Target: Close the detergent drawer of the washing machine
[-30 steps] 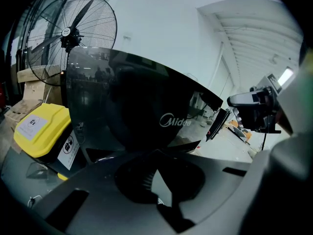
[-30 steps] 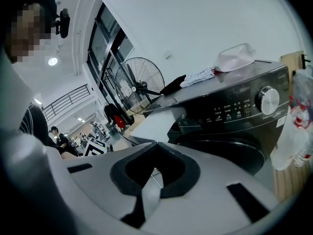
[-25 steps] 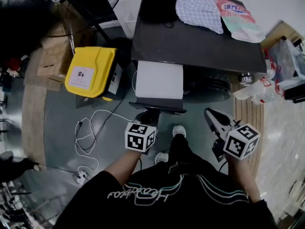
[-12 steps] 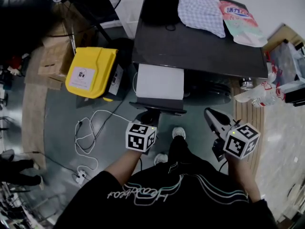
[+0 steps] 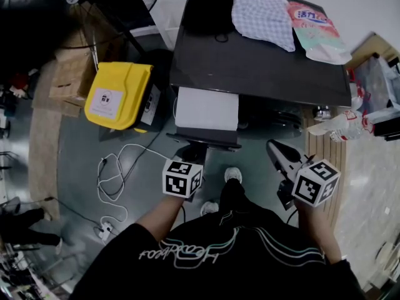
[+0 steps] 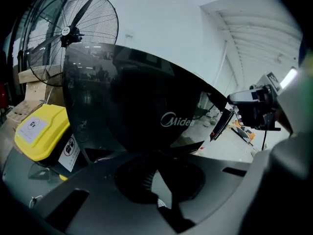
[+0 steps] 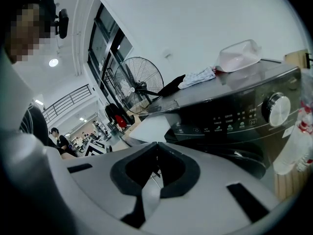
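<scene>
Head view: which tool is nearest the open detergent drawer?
The left tool, directly in front of the pulled-out detergent drawer; the right tool hangs off to the side, clear of it.

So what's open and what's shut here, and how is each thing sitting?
detergent drawer: open, sticking out of the washing machine
left gripper: shut, empty, facing the drawer's front
right gripper: shut, empty, off to the side
yellow box: lid shut
detergent bag: lying flat on the machine
</scene>
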The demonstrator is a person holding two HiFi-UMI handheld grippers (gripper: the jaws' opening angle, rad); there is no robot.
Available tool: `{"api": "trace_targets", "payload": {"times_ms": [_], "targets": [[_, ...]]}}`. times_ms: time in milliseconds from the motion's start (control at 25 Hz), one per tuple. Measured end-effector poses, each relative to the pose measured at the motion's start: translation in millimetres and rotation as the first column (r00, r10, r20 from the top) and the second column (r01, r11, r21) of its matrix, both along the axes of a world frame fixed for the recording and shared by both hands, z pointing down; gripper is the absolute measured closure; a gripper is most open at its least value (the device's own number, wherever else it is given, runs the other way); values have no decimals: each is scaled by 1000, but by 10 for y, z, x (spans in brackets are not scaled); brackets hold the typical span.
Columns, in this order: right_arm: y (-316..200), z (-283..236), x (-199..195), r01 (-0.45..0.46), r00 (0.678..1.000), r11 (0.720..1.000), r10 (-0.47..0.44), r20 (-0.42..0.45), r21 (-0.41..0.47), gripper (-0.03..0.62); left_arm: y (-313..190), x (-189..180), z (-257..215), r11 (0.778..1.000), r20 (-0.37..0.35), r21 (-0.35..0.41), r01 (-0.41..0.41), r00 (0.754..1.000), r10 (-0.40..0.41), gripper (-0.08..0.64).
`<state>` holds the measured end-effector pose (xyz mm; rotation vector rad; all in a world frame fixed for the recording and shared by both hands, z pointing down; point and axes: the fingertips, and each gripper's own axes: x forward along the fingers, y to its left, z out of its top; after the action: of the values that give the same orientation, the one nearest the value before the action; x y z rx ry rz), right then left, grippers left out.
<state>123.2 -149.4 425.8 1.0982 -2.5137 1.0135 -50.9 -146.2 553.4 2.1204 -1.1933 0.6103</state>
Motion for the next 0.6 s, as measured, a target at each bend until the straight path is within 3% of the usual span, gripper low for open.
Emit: {"api": "trace_targets", "payload": {"times_ms": [600], "targets": [[-334, -12, 167, 14, 1000, 1000, -14, -2, -4, 565, -478, 24, -47, 999, 16, 11, 40, 999, -40, 537]]}}
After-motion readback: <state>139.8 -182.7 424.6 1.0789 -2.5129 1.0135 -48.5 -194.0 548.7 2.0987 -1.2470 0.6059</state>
